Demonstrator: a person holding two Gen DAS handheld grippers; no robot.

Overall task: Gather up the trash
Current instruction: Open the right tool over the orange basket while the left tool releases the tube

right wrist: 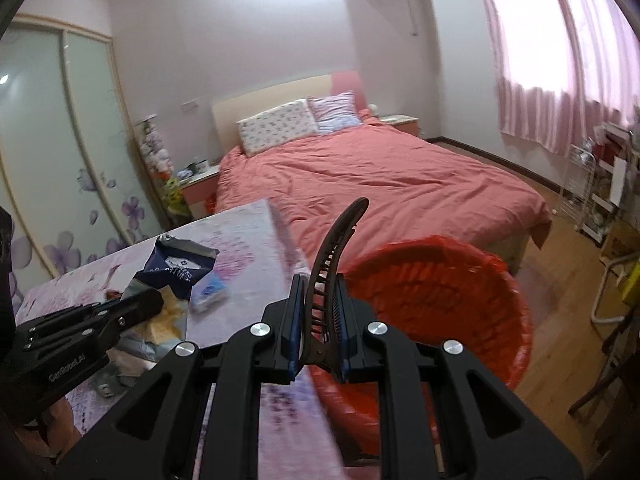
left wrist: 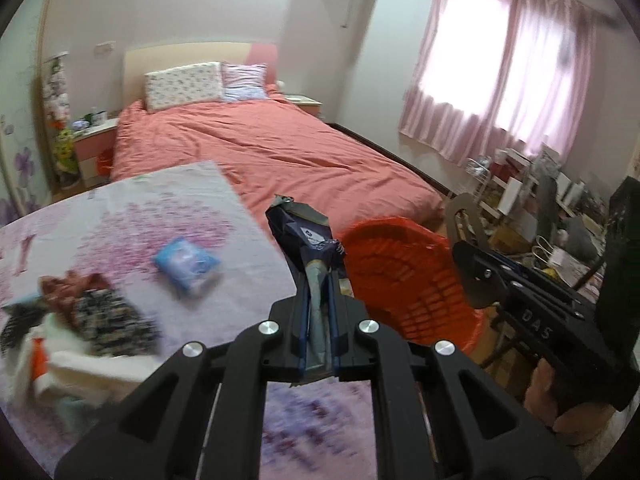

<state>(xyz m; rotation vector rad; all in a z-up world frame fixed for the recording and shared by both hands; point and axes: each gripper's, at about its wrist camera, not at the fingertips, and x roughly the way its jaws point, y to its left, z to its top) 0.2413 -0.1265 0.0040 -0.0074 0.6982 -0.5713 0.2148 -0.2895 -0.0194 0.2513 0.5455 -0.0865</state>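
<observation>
My left gripper (left wrist: 320, 276) is shut on a crumpled dark blue snack wrapper (left wrist: 304, 236), held above the table edge beside an orange-red trash bin (left wrist: 404, 276). The wrapper also shows in the right wrist view (right wrist: 180, 268). My right gripper (right wrist: 318, 284) is shut on a dark brown hair claw clip (right wrist: 332, 248), held at the table's right edge just left of the bin (right wrist: 444, 292). The right gripper also shows in the left wrist view (left wrist: 500, 276), holding the clip (left wrist: 460, 220) beyond the bin.
A table with a pink floral cloth (left wrist: 120, 216) carries a blue tissue pack (left wrist: 186, 262) and a pile of wrappers and cloth (left wrist: 80, 320). A bed with a coral cover (left wrist: 260, 148) lies behind. Cluttered shelves (left wrist: 540, 200) stand at right.
</observation>
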